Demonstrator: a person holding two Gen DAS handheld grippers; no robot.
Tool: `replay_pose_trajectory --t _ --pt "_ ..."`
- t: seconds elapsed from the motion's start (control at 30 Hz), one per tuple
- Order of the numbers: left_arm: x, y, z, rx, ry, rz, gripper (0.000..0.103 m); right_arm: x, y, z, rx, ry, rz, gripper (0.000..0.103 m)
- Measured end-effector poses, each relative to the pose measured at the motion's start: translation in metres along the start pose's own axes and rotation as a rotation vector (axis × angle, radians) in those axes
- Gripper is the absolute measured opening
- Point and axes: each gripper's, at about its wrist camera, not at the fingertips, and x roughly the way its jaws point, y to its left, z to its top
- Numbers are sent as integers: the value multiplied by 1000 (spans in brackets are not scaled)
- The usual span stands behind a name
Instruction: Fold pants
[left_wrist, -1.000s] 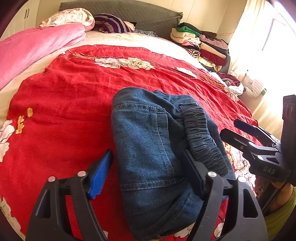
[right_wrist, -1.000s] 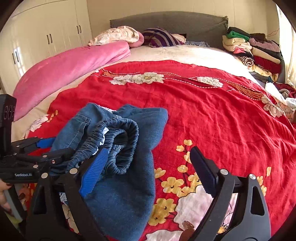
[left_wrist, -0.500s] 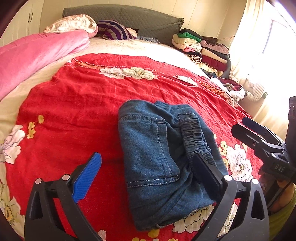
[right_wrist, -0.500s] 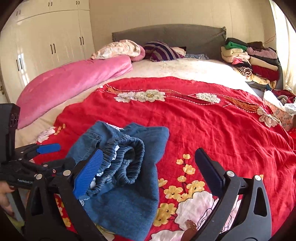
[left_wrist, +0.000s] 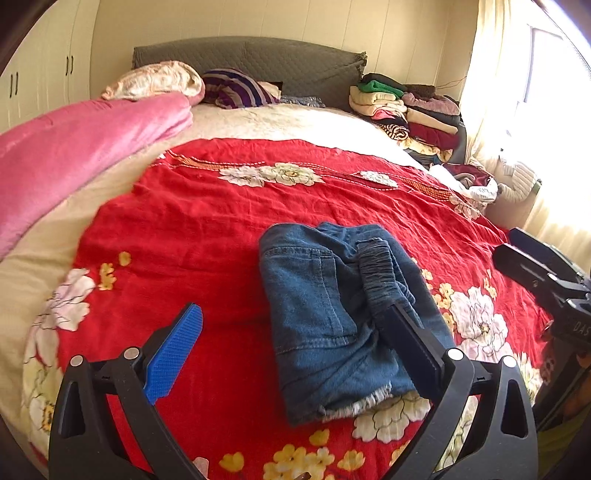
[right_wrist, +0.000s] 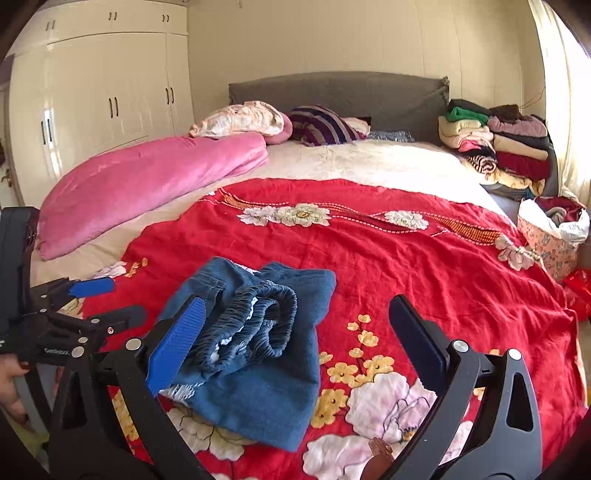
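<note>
The blue denim pants (left_wrist: 332, 314) lie folded in a compact bundle on the red flowered bedspread (left_wrist: 207, 229), elastic waistband on top. They also show in the right wrist view (right_wrist: 258, 343). My left gripper (left_wrist: 295, 336) is open and empty, hovering above and just behind the bundle. My right gripper (right_wrist: 295, 325) is open and empty, above the bundle's right side. The left gripper shows at the left of the right wrist view (right_wrist: 99, 299), and the right gripper at the right edge of the left wrist view (left_wrist: 524, 247).
A pink quilt (right_wrist: 147, 184) lies along the bed's left side. Pillows (right_wrist: 321, 125) rest by the grey headboard. A stack of folded clothes (right_wrist: 498, 147) sits at the back right. A basket with clothes (right_wrist: 550, 236) stands beside the bed. White wardrobes (right_wrist: 103, 88) line the left wall.
Both grippers have pulled back and risen away from the folded pants, which now lie free on the bedspread and look smaller in both views.
</note>
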Motion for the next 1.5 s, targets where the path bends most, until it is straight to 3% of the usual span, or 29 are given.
replay_pose_trajectory --t 0.43,0.7,0.93,1.17,1.5 --pt "-56 -2 -25 4 -52 17 99 -59 8 -10 -48 -47 -19 94" --pt "-75 -1 -47 1 -35 23 99 -77 19 -27 -68 -47 -19 94" --pt "-72 0 -70 7 19 25 99 -75 20 -57 -30 2 -26 94" --pt "-57 -6 -95 -15 53 0 99 -58 15 -94 36 109 -44 94" --pt "-52 -10 -101 -13 72 9 99 -49 16 -110 45 151 -37 94"
